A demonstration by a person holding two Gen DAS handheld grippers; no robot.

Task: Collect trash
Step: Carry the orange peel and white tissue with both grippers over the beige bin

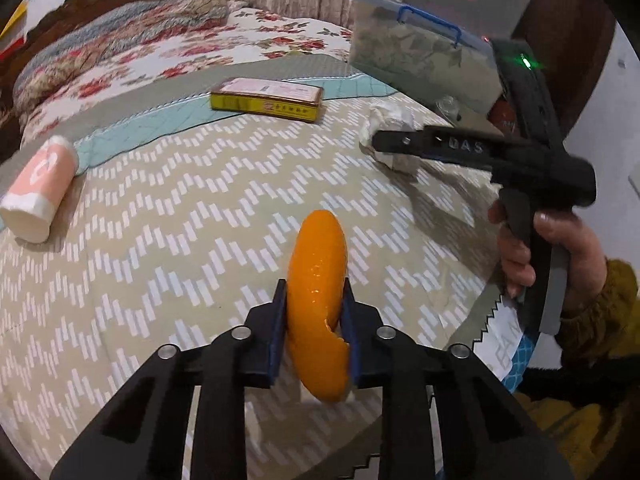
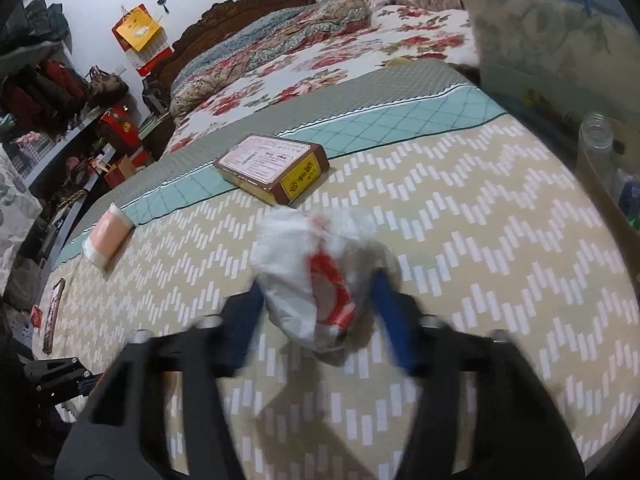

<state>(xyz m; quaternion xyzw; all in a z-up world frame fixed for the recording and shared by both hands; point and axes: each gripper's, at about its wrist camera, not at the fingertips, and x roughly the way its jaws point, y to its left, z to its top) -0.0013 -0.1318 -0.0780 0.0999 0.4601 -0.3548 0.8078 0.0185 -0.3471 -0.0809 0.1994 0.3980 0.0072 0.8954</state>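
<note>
My left gripper [image 1: 314, 322] is shut on a piece of orange peel [image 1: 318, 280] and holds it just above the patterned tablecloth [image 1: 160, 280]. My right gripper [image 2: 320, 300] is open, its blue pads on either side of a crumpled white and red plastic wrapper [image 2: 316, 268] lying on the cloth; the image is blurred and I cannot tell if the pads touch it. In the left wrist view the right gripper [image 1: 380, 142] reaches over that white wad [image 1: 390, 122] at the right.
A yellow and brown box [image 1: 267, 100] [image 2: 272, 168] lies at the far side. A pink-wrapped roll [image 1: 38, 188] [image 2: 108, 236] lies at the left. A lidded plastic bin [image 1: 428, 48] [image 2: 552, 36] and a jar [image 2: 596, 136] stand at the right. A bed [image 2: 320, 52] lies beyond.
</note>
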